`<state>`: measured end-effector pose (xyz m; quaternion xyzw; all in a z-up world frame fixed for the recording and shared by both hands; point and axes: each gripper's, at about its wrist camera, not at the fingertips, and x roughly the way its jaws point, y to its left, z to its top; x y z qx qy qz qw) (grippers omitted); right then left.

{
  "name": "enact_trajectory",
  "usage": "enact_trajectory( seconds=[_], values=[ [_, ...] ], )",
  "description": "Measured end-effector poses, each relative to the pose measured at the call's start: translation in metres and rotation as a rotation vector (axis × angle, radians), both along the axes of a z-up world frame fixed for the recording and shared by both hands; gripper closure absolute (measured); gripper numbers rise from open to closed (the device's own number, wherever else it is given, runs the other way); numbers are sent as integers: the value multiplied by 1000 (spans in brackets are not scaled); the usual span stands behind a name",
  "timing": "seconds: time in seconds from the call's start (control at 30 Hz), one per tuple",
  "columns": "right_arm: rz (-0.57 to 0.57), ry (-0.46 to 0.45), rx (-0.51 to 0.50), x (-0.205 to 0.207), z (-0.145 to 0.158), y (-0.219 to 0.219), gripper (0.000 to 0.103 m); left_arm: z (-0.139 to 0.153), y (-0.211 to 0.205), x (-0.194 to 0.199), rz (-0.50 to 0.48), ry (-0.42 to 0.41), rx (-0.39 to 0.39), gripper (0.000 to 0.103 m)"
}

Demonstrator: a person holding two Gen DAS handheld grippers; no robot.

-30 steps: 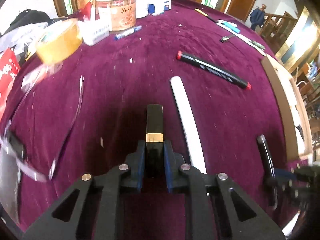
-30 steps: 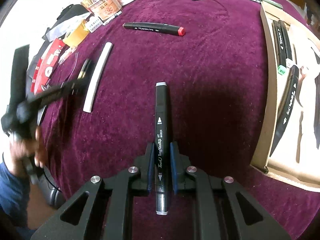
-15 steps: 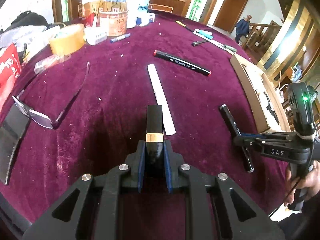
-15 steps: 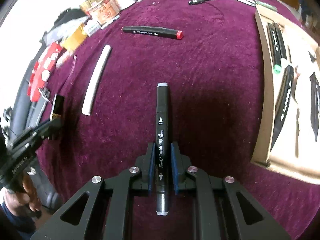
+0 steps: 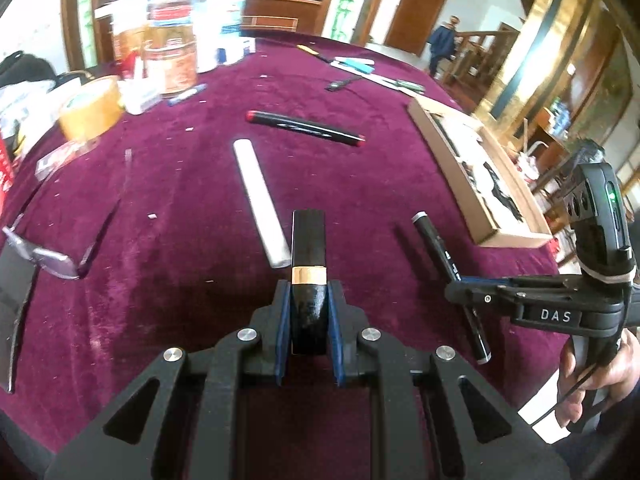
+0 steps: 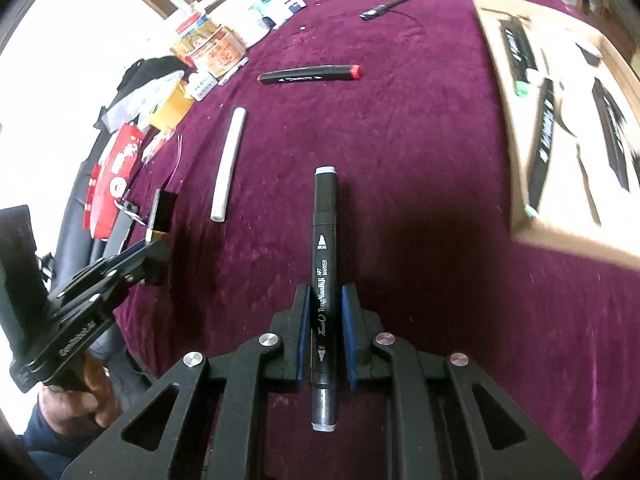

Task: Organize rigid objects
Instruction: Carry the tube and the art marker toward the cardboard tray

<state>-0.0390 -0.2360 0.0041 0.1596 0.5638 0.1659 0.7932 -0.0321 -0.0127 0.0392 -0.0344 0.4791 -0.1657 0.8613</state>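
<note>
The left gripper (image 5: 308,300) clamps a black lipstick (image 5: 308,264) at frame centre. The right gripper (image 6: 326,320) clamps a grey-capped marker (image 6: 325,280) at centre, above the cloth (image 6: 400,160); the box (image 6: 516,184) lies upper right.

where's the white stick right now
The white stick lies flat on the purple cloth mid-table, between the red-capped marker farther off and the left gripper, which holds a black tube.
</note>
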Motion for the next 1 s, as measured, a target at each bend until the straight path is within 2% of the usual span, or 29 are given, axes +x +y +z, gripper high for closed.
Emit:
enact_trajectory(
  seconds=[0.17, 0.4, 0.53, 0.77, 1.0],
  values=[
    [-29, -21, 33, -1, 13, -21, 89, 10, -21, 0, -39, -25, -3, 88],
    [-27, -43, 80, 9, 25, -57, 89, 27, -54, 0, -24, -62, -1, 88],
    [-34, -55, 107, 11, 31, -85, 89, 30, -77, 3, -21, -57, -4, 88],
    [-114, -103, 146, 19, 47, -154, 89, 47, -131, 19, -63, -70, 0, 88],
    [-205, -90, 151, 32, 43, -213, 89, 49, -199, 47, -138, -52, -18, 88]
  ],
)
